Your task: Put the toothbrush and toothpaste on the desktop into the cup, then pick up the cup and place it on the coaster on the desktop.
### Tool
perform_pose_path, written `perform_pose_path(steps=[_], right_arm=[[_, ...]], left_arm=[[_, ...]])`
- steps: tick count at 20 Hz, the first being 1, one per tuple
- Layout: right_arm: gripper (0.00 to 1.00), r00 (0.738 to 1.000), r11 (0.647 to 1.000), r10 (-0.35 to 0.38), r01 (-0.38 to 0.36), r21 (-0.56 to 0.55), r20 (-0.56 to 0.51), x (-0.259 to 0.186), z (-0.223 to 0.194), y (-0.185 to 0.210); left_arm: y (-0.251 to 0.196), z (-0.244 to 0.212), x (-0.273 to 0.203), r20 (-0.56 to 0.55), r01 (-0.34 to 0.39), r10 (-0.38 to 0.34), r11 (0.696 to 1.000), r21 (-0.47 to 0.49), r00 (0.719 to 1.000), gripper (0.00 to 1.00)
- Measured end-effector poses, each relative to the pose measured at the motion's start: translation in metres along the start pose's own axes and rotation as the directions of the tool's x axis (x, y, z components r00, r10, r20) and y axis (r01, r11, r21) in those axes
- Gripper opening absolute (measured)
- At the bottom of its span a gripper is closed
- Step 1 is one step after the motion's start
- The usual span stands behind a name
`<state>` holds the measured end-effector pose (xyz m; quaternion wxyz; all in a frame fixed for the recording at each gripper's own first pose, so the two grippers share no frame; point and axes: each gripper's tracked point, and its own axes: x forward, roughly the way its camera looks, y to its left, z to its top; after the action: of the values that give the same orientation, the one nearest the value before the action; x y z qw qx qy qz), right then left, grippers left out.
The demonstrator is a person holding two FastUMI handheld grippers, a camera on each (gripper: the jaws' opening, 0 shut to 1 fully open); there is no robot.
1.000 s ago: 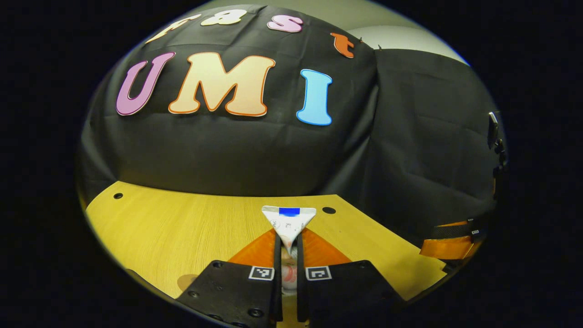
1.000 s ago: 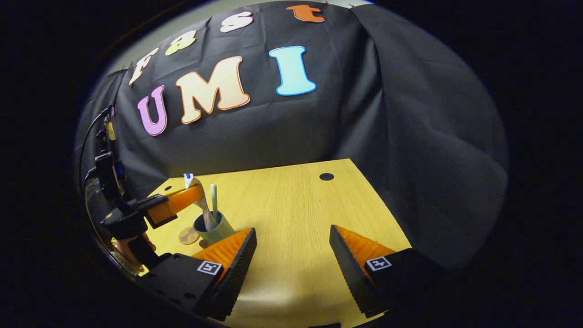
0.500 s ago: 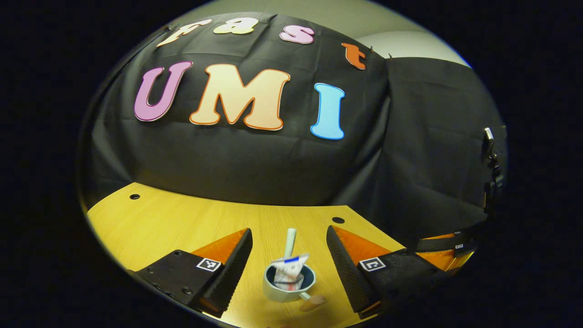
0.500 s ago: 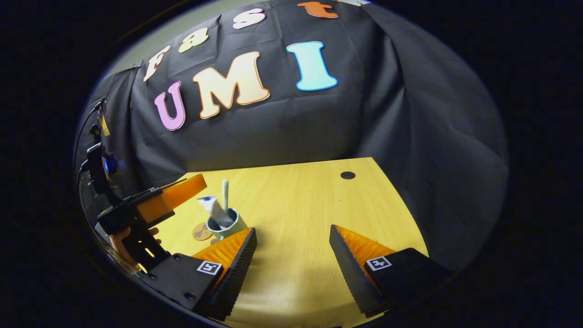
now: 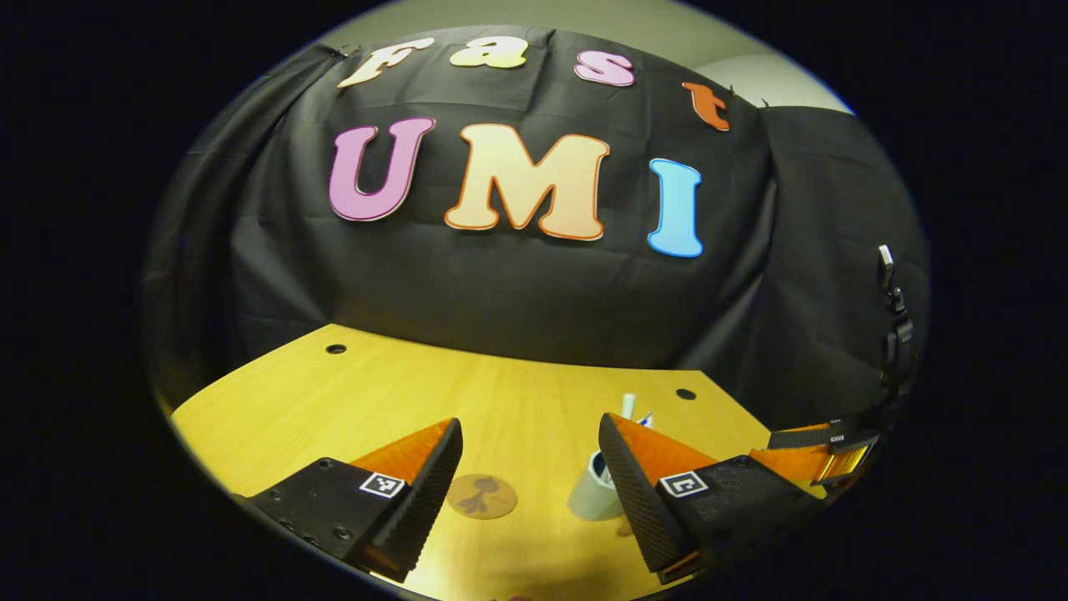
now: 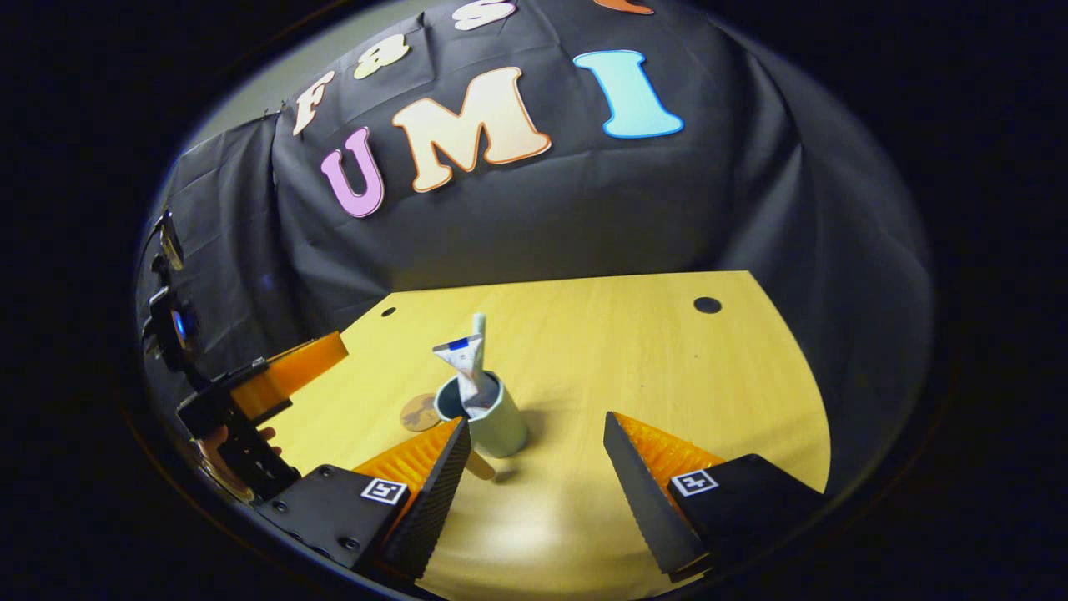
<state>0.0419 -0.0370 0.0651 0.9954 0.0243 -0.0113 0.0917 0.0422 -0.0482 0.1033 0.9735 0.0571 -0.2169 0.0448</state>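
In the right gripper view the left gripper (image 6: 275, 380) sits far left, its jaw state hard to tell there; in its own view it gapes empty (image 5: 531, 467). The coaster (image 6: 419, 411) is half hidden behind the cup (image 6: 494, 421), which stands on the desk (image 6: 634, 359) holding the toothpaste (image 6: 464, 363) and toothbrush (image 6: 479, 327). The right gripper (image 6: 537, 467) is spread wide and empty just near of the cup.

Left hand-held gripper (image 5: 530, 467): two wedge-shaped fingers (image 5: 417, 492) with finely ribbed inner faces, each mounted on a matte black block; each block carries a small square black-and-white marker near its finger, and the near block has round screw heads. Right hand-held gripper (image 6: 534, 467): same build, with serrated inner faces, square markers and screw heads on the black blocks. In the right gripper view the left hand-held gripper's black body appears side-on at the left edge, with a hand (image 6: 238, 438) on its grip.
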Motion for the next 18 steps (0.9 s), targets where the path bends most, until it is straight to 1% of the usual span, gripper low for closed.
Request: perform_pose_path(steps=[2, 4, 8, 10, 12, 14, 16, 17, 18], right_arm=[[0.99, 1.0, 1.0, 0.019, -0.019, -0.012, -0.02, 0.009, -0.001, 0.013], [0.98, 0.999, 0.999, 0.019, -0.021, -0.038, -0.041, 0.018, -0.004, 0.022], [0.99, 0.994, 0.997, 0.007, -0.015, -0.071, -0.107, 0.035, -0.01, 0.042], [0.98, 0.988, 0.995, -0.016, 0.001, -0.1, -0.151, 0.046, -0.016, 0.048], [0.98, 0.978, 0.989, -0.053, 0.024, -0.147, -0.201, 0.056, -0.024, 0.051], [0.98, 0.965, 0.988, -0.067, 0.029, -0.152, -0.255, 0.065, -0.033, 0.057], [0.99, 0.941, 0.99, -0.083, 0.04, -0.138, -0.327, 0.072, -0.046, 0.06], [0.94, 0.925, 0.989, -0.102, 0.053, -0.142, -0.367, 0.075, -0.053, 0.06], [0.99, 0.909, 0.986, -0.127, 0.072, -0.151, -0.397, 0.078, -0.058, 0.054]], left_arm=[[0.015, -0.004, -0.004, -0.026, -0.028, 0.028, 1.0, -0.008, 0.999, 0.94], [0.032, -0.013, -0.009, -0.041, -0.046, 0.046, 0.999, -0.014, 0.998, 0.95], [0.066, -0.022, -0.012, -0.081, -0.065, 0.063, 0.998, -0.018, 0.995, 0.94], [0.083, -0.025, -0.013, -0.099, -0.063, 0.061, 0.998, -0.013, 0.993, 0.95], [0.102, -0.035, -0.013, -0.136, -0.056, 0.055, 0.998, -0.003, 0.989, 0.94], [0.123, -0.044, -0.016, -0.174, -0.06, 0.062, 0.998, 0.013, 0.983, 0.95], [0.138, -0.051, -0.018, -0.202, -0.057, 0.057, 0.998, 0.008, 0.978, 0.95], [0.142, -0.053, -0.019, -0.215, -0.049, 0.049, 0.999, 0.004, 0.975, 0.95], [0.147, -0.055, -0.02, -0.226, -0.045, 0.045, 0.999, 0.006, 0.973, 0.94]])
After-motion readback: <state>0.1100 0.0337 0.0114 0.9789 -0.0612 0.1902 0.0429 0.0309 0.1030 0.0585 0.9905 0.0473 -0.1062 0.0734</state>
